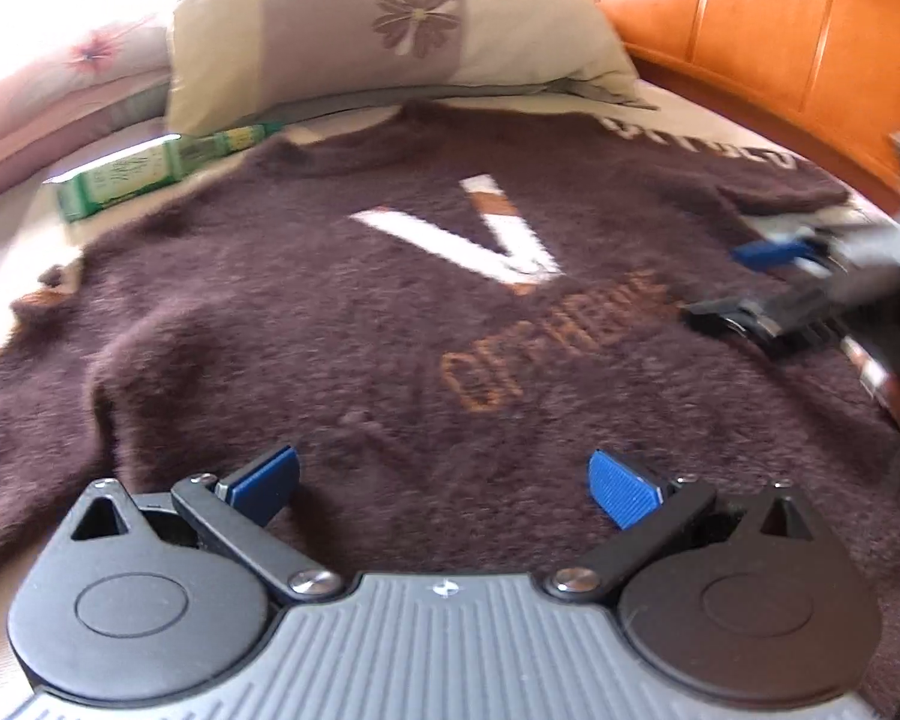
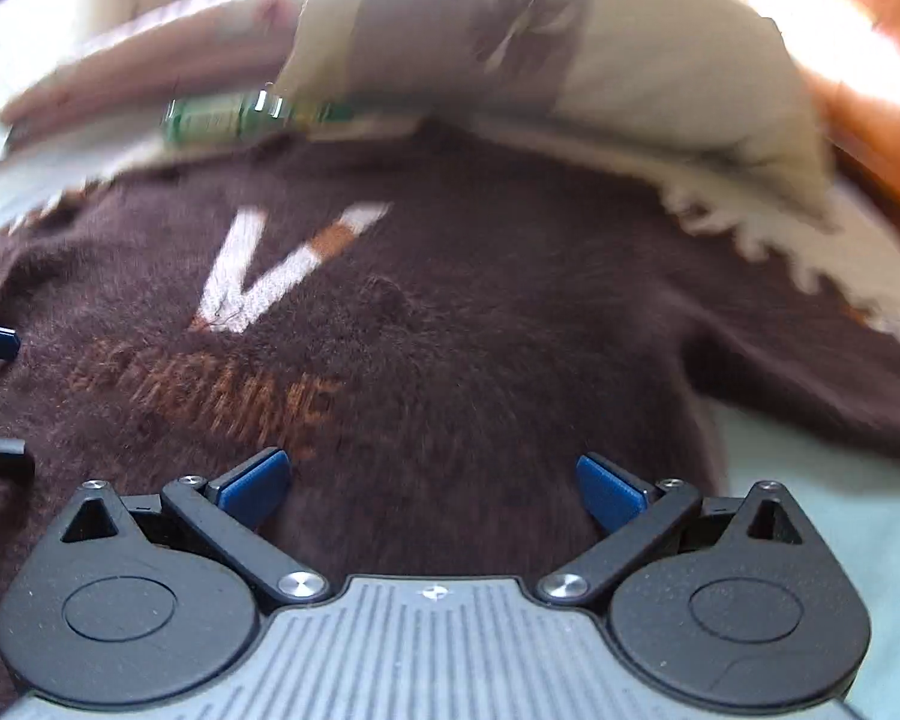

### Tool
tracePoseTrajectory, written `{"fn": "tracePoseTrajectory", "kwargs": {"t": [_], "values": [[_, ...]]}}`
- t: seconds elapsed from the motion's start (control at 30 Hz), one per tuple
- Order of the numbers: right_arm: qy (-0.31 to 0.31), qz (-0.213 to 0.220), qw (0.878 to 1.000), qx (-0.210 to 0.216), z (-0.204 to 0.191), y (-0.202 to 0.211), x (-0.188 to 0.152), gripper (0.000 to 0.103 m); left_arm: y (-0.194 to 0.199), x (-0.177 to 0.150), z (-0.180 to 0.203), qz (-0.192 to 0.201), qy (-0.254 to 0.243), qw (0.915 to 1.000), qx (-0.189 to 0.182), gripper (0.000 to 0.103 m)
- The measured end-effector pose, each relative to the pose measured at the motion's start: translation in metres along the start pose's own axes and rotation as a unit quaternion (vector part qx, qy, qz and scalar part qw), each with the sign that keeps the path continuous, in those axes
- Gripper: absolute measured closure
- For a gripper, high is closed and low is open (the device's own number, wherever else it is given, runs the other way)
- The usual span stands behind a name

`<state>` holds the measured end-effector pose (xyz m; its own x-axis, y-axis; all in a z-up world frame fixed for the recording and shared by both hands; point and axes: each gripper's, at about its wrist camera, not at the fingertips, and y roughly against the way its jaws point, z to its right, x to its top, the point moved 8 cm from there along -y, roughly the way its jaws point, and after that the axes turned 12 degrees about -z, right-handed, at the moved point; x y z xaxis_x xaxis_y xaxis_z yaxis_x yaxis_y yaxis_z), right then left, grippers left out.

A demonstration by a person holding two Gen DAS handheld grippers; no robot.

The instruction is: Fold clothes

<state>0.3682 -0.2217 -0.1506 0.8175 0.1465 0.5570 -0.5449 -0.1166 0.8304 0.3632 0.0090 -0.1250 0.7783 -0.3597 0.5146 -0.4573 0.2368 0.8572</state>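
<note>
A dark brown fuzzy sweater (image 1: 342,324) with a white V lies spread flat on the bed (image 2: 810,480), its collar toward a floral pillow (image 1: 390,30). Left gripper (image 1: 444,486) and right gripper (image 2: 432,489) hover over it, both wide open and empty.

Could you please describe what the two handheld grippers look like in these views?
Both look alike: the left gripper and right gripper each have a grey ribbed body, two round black housings, black linkage arms with silver screws, and ribbed blue fingertips.
</note>
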Motion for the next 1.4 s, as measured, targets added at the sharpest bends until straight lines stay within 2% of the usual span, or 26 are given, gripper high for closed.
{"fn": "tracePoseTrajectory", "kwargs": {"t": [0.2, 0.33, 0.43, 0.53, 0.73, 0.8, 0.9, 0.97, 1.07, 1.17, 1.3, 1.4], "values": [[-0.026, -0.028, 0.999, -0.022, 0.004, 0.028, -0.041, 0.000, 0.009, 0.004, -0.008, 0.013, 0.022, 0.9996, -0.014, 0.001], [-0.025, -0.042, 0.998, -0.048, -0.001, 0.047, -0.068, 0.000, 0.013, 0.004, -0.011, 0.007, 0.033, 0.9994, -0.003, 0.001], [-0.074, -0.035, 0.995, -0.062, -0.003, 0.065, -0.093, 0.000, 0.018, 0.003, -0.006, 0.012, 0.024, 0.9996, 0.001, 0.001], [-0.100, -0.010, 0.992, -0.081, -0.010, 0.083, -0.106, 0.000, 0.023, 0.004, 0.002, 0.021, 0.015, 0.9996, -0.009, 0.001], [-0.001, 0.021, 0.996, -0.085, -0.053, 0.091, -0.100, 0.000, 0.023, 0.002, 0.017, 0.018, -0.006, 0.9998, -0.011, 0.001], [-0.001, 0.005, 0.996, -0.087, -0.057, 0.077, -0.105, 0.000, 0.024, 0.000, 0.020, 0.017, -0.013, 0.9997, -0.009, 0.001], [-0.077, 0.033, 0.995, -0.056, -0.046, 0.079, -0.118, 0.000, 0.025, 0.001, 0.022, 0.018, -0.015, 0.9996, -0.012, 0.001], [-0.063, 0.040, 0.995, -0.059, -0.049, 0.084, -0.125, 0.000, 0.024, 0.002, 0.020, 0.018, -0.010, 0.9996, -0.016, 0.001], [-0.062, 0.023, 0.996, -0.052, -0.050, 0.090, -0.131, 0.000, 0.020, 0.001, 0.019, 0.013, -0.004, 0.9998, -0.017, 0.001], [-0.065, 0.016, 0.997, -0.047, -0.050, 0.091, -0.122, 0.000, 0.011, 0.000, 0.019, 0.004, 0.003, 0.9999, -0.013, 0.001], [-0.078, 0.059, 0.995, -0.010, -0.052, 0.088, -0.085, 0.000, -0.009, -0.006, 0.021, -0.015, 0.005, 0.9997, -0.018, 0.001], [-0.067, 0.073, 0.995, -0.002, -0.049, 0.077, -0.053, 0.000, -0.012, -0.006, 0.021, -0.007, 0.000, 0.9998, -0.017, 0.001]]}}
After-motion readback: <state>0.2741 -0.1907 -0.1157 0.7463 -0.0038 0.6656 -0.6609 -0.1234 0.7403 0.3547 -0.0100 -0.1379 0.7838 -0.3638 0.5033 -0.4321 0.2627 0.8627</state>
